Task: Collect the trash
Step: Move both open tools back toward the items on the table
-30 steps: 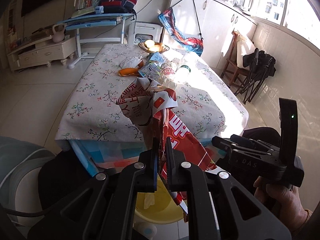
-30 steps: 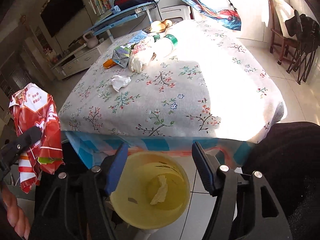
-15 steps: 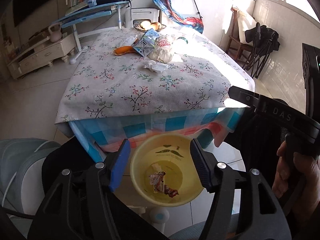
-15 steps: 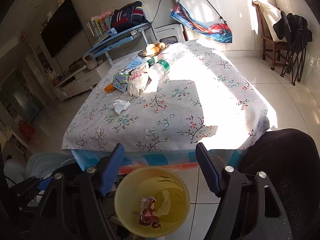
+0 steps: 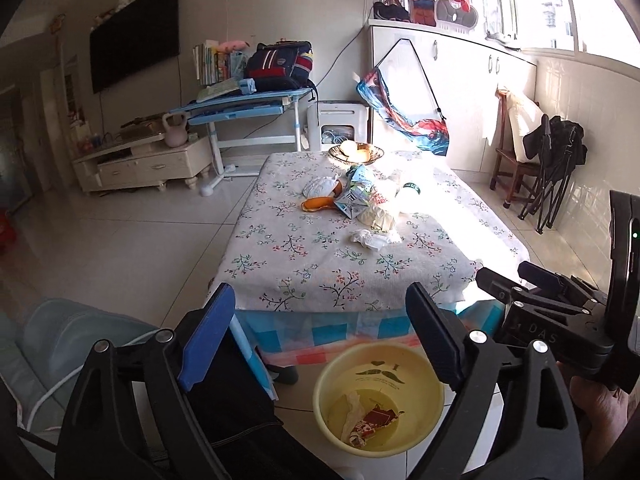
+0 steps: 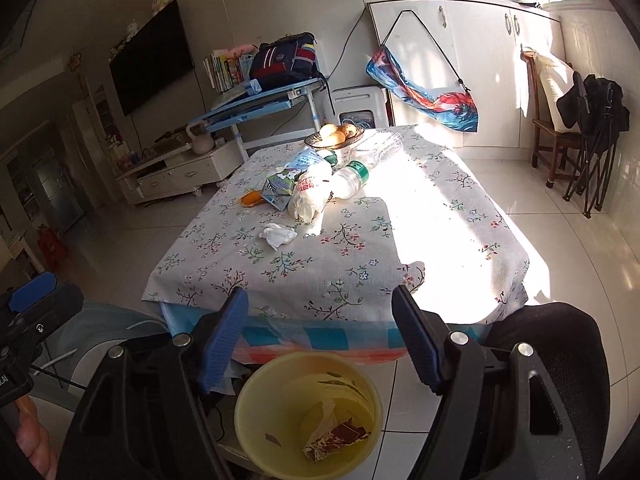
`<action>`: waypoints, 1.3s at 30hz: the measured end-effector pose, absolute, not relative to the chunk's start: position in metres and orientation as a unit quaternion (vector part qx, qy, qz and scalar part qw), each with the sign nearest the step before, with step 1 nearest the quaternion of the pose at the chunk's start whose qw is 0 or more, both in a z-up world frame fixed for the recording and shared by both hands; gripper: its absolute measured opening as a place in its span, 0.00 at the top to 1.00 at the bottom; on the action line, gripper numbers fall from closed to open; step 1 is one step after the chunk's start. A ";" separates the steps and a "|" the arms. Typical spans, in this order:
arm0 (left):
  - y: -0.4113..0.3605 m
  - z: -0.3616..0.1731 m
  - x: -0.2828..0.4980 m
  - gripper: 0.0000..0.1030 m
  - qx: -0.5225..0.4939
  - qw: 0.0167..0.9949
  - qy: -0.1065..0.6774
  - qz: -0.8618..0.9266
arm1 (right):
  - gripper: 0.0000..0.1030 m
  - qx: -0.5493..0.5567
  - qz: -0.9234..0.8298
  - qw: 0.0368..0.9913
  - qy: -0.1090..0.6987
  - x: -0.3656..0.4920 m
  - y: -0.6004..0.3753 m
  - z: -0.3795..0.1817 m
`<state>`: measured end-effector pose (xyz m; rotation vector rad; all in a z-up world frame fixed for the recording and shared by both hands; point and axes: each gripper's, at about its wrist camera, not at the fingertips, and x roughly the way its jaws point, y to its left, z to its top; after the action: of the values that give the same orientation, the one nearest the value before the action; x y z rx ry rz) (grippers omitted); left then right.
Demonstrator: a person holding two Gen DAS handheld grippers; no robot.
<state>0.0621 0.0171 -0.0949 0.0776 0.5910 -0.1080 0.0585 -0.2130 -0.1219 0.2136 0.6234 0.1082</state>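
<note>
The left gripper (image 5: 320, 340) has just let the red wrapper (image 5: 370, 420) drop into the bin (image 5: 436, 396); its jaws have been opening and now gape empty. The right gripper (image 6: 320, 336) gapes empty too. The tissue (image 6: 278, 235) waits at twelve o'clock on the table (image 6: 440, 240).

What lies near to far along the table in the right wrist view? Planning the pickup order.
Yellow bin on the floor → crumpled tissue → white plastic bag → fruit bowl.
</note>
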 end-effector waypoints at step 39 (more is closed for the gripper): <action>0.024 -0.078 0.049 0.09 0.030 0.963 0.267 -0.029 | 0.26 0.055 0.067 0.959 0.271 0.048 -0.193 -0.111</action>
<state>0.0493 0.0237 -0.0779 0.0599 0.5401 -0.0593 0.0479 -0.1933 -0.1111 0.1120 0.5498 0.1360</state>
